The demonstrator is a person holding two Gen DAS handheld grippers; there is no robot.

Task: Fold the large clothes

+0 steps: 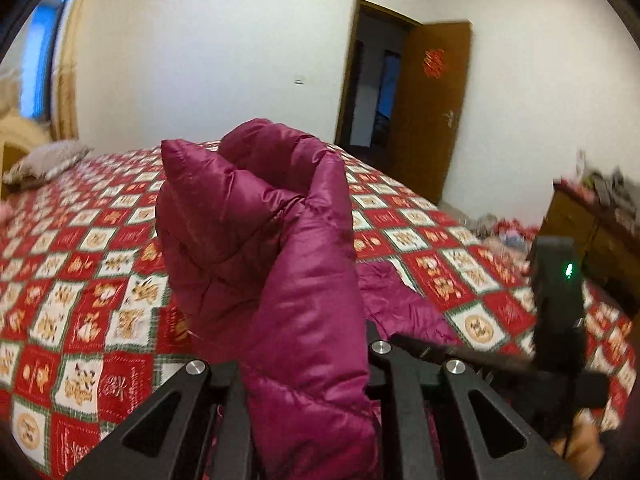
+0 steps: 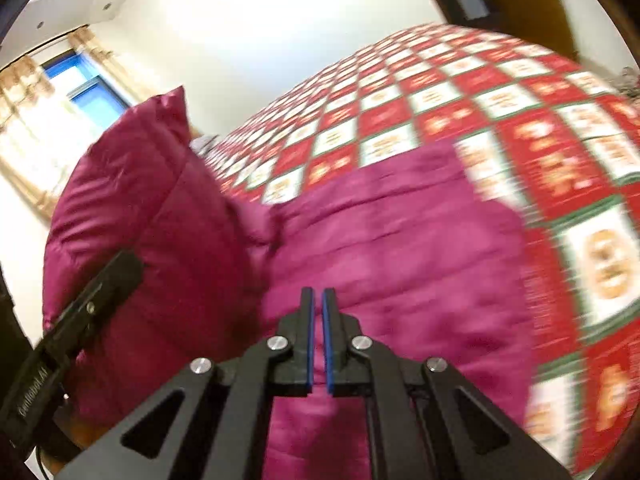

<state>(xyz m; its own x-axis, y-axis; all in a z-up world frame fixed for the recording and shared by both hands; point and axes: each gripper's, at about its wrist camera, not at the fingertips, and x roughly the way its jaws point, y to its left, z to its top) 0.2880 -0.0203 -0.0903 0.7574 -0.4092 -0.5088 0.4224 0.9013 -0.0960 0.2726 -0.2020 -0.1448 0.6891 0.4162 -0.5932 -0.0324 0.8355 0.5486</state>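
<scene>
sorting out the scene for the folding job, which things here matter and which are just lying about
For the job:
- magenta puffer jacket
- left tool, clamped on the jacket
- right tool, shut, nothing in it
- checked bed cover, the work surface

Lying about:
- pillow
- door
- cluttered dresser

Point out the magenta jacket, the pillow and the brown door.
magenta jacket (image 1: 248,216): left wrist view, on the raised bunched part.
pillow (image 1: 48,162): left wrist view, on its top face.
brown door (image 1: 432,112): left wrist view, on the open panel.
</scene>
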